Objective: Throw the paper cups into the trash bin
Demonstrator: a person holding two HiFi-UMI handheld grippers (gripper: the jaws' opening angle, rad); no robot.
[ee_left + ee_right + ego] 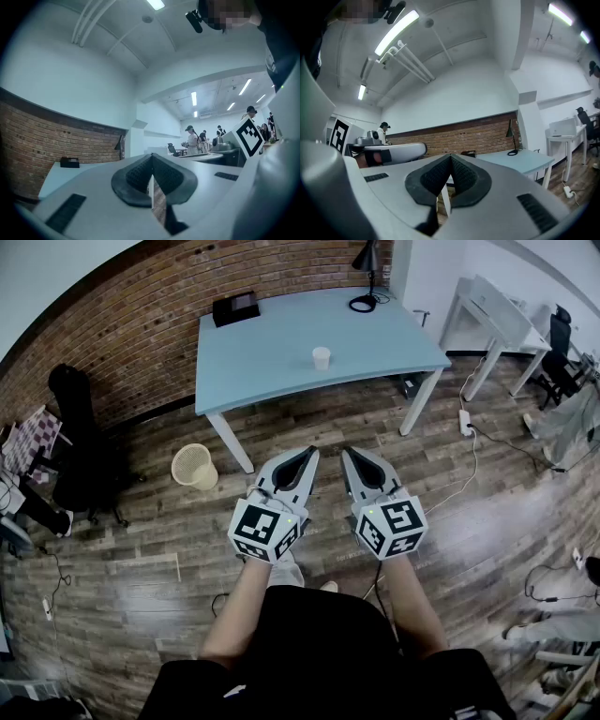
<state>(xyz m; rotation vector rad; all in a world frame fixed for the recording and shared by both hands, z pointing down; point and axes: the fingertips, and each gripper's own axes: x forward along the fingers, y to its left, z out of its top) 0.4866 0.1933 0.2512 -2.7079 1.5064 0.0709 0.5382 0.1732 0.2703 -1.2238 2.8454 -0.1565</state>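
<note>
One view, the head's, shows paper cup (322, 357) and seemingly trash bin (193, 465).

A pale blue table (272, 357) stands ahead of the jaws, against a brick wall (131, 324). On it are a black lamp (366, 259) at far right and a black box (235, 307) (perhaps a phone) at far left. A white desk (497, 306) stands well to the right of the jaws.

An office: a pale desk (281, 352), desk lamp (367, 257), swivel chair (561, 329), brick wall (141, 315).
</note>
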